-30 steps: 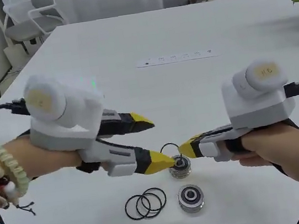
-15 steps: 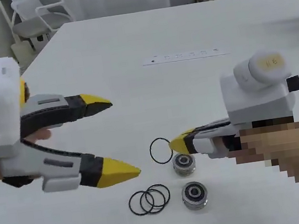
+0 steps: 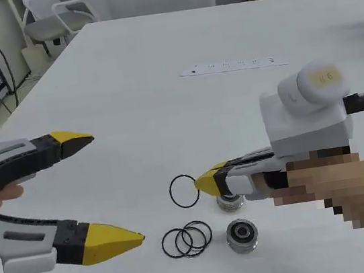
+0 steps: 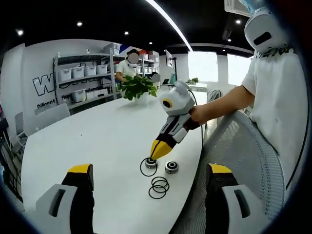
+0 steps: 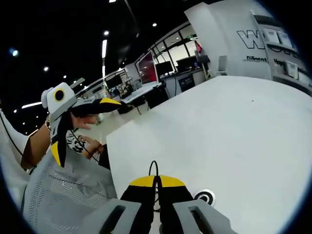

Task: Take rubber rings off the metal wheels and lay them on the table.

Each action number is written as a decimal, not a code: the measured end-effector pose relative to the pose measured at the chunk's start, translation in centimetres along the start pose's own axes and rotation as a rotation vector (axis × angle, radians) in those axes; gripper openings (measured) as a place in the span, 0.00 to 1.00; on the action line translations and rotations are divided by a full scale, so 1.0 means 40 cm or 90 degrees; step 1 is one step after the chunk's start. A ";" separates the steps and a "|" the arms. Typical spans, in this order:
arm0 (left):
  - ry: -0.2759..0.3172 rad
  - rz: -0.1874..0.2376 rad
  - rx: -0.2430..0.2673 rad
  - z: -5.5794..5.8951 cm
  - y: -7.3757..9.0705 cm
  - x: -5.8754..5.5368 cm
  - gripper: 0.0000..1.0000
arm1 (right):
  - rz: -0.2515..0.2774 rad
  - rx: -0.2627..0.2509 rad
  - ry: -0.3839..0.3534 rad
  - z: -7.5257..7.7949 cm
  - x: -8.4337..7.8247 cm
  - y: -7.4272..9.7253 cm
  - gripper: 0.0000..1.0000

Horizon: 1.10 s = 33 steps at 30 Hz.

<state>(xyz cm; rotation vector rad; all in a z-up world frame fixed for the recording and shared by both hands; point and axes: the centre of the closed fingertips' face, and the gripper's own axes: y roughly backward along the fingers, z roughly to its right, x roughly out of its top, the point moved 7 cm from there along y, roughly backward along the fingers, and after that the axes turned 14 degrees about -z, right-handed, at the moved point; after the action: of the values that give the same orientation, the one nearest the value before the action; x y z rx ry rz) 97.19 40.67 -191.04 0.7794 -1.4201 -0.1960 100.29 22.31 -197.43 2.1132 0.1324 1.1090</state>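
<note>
My right gripper (image 3: 199, 183) is shut on a thin black rubber ring (image 3: 183, 191), which it holds just left of a metal wheel (image 3: 230, 202). A second wheel (image 3: 241, 235) stands nearer the front edge. Three loose rings (image 3: 187, 239) lie overlapping on the white table (image 3: 163, 98). My left gripper (image 3: 118, 186) is open wide at the left, well clear of the wheels. In the right gripper view the ring (image 5: 153, 169) rises from the shut jaws beside a wheel (image 5: 205, 197). The left gripper view shows the right gripper (image 4: 156, 147), ring (image 4: 144, 170), both wheels (image 4: 170, 167) and loose rings (image 4: 158, 187).
A flat white strip (image 3: 233, 66) lies mid-table farther back. Office chairs (image 3: 56, 15) stand beyond the far left corner. The table's near edge runs just in front of the loose rings. A potted plant (image 4: 138, 87) sits at the table's far end.
My left gripper has drawn back to the left, away from the wheel. My right gripper has carried the ring leftward, off to the side of the wheel.
</note>
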 end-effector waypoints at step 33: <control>0.075 -0.022 -0.006 0.040 -0.002 -0.090 0.99 | -0.103 -0.025 -0.017 0.004 -0.090 -0.111 0.00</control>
<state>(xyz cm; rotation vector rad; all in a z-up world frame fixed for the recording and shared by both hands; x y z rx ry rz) 95.07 42.02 -194.07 0.7955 -1.2944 -0.1803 99.21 23.98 -202.77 2.0431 0.2629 0.9798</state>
